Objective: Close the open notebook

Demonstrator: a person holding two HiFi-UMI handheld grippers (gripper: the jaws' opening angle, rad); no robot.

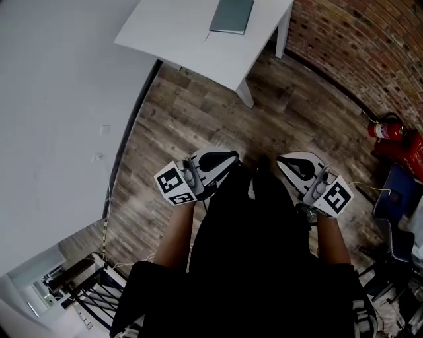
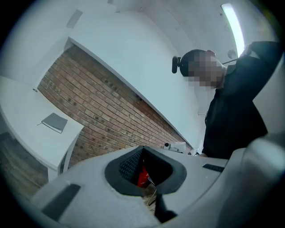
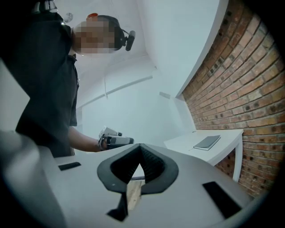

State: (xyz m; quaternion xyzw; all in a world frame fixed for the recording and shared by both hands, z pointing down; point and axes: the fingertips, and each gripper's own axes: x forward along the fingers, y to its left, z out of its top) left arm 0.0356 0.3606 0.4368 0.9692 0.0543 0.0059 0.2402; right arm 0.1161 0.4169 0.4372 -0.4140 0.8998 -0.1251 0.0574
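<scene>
A grey-green notebook (image 1: pixel 232 15) lies shut and flat on the white table (image 1: pixel 178 36) at the far top of the head view. It also shows small in the left gripper view (image 2: pixel 54 122) and the right gripper view (image 3: pixel 207 142). Both grippers hang close to the person's body, far from the table, pointing level toward each other. My left gripper (image 1: pixel 232 157) is shut with nothing in it, its tips meeting (image 2: pixel 142 149). My right gripper (image 1: pixel 281 160) is likewise shut and empty (image 3: pixel 140 147).
Wood floor lies between the person and the table. A brick wall (image 1: pixel 370 46) runs along the right, with a red fire extinguisher (image 1: pixel 386 129) and a blue chair (image 1: pixel 396 198) by it. A white wall (image 1: pixel 59 119) stands on the left.
</scene>
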